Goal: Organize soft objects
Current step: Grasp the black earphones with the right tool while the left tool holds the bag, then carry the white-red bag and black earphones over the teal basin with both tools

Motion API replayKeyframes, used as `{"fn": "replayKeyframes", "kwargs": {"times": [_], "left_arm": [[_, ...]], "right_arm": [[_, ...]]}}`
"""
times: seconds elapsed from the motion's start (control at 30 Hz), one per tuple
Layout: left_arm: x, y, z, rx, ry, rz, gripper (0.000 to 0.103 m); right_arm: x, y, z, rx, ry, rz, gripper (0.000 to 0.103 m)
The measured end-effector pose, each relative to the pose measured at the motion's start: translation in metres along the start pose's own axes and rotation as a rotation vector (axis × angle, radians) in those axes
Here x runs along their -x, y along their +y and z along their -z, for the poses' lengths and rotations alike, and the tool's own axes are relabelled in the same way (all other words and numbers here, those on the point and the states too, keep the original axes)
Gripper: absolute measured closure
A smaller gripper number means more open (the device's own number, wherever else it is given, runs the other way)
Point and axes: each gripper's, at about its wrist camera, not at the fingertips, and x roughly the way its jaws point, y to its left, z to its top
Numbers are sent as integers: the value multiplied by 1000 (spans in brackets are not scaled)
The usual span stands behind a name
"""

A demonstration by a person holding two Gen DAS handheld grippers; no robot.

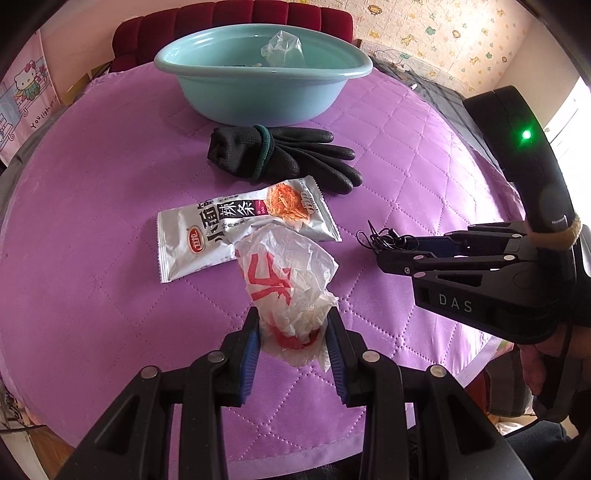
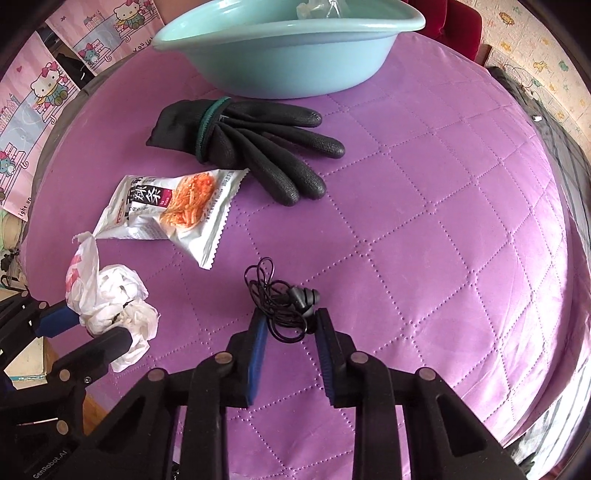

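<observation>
My left gripper is shut on a crumpled white plastic bag with red print, which also shows in the right wrist view. My right gripper has its jaws around a tangle of black earphones on the purple quilt; the jaws look a little apart from it. A silver snack packet lies behind the bag. A pair of black gloves lies beyond it. A light blue basin stands at the back with a clear plastic bag inside.
The purple quilted cover spreads over the table. A dark red chair stands behind the basin. Cartoon posters hang on the left. Dark cloth and cables lie at the far right edge.
</observation>
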Motion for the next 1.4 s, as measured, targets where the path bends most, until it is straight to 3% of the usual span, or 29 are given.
{"fn": "replayKeyframes", "kwargs": {"times": [0.47,1.4], "left_arm": [[17,2,-9,-45,-20,4,66],[52,7,-45,-134,-89,36,66]], "right_arm": [[32,0,9,-19,-44,2,80],[100,10,-3,-58,-182,44,82]]}}
